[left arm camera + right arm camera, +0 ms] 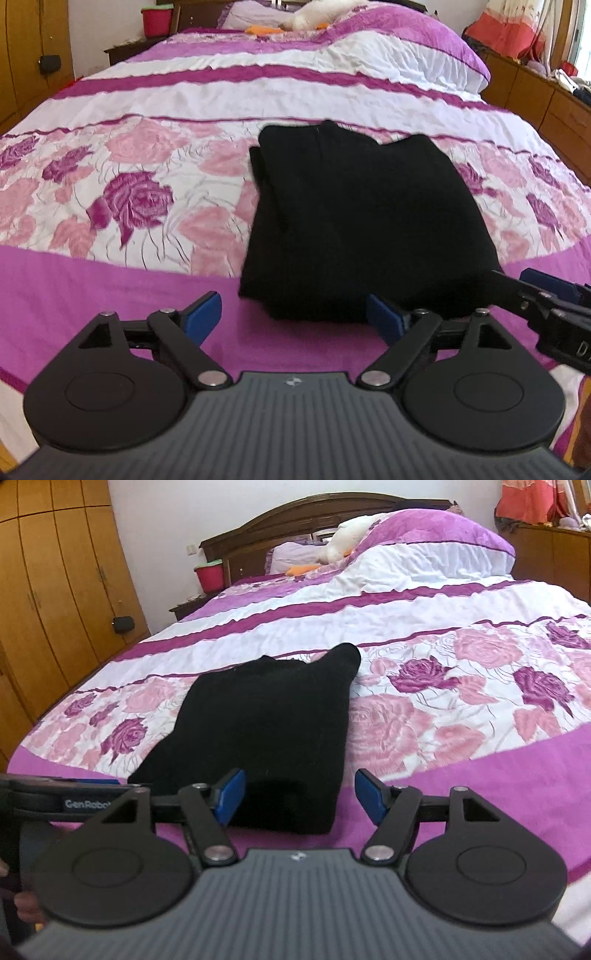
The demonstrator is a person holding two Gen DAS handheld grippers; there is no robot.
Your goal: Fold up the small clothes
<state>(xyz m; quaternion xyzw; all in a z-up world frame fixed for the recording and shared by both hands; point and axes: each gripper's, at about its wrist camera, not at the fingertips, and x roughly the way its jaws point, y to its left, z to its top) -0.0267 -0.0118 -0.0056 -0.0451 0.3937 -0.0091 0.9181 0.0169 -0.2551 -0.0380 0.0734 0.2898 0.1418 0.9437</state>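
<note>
Already the black garment [354, 221] lay folded into a thick rectangle on the floral bedspread [140, 206], near the foot of the bed, its near edge on the plain purple band. One rounded corner [343, 657] stuck out at the far right side. Left gripper [295, 317] stood with jaws wide and nothing in them, right pad just beside the near hem, left pad over bare cover. Right gripper [299, 794] was likewise spread and empty, its left pad in front of the fold, right pad clear of it. Judged step: release after a fold. To do it well, draw both grippers back without snagging the hem, then tuck or flatten the stray corner. Beyond: striped pillow [436, 546], white plush toy [347, 535], wooden headboard [280, 520], red bin [208, 574]
</note>
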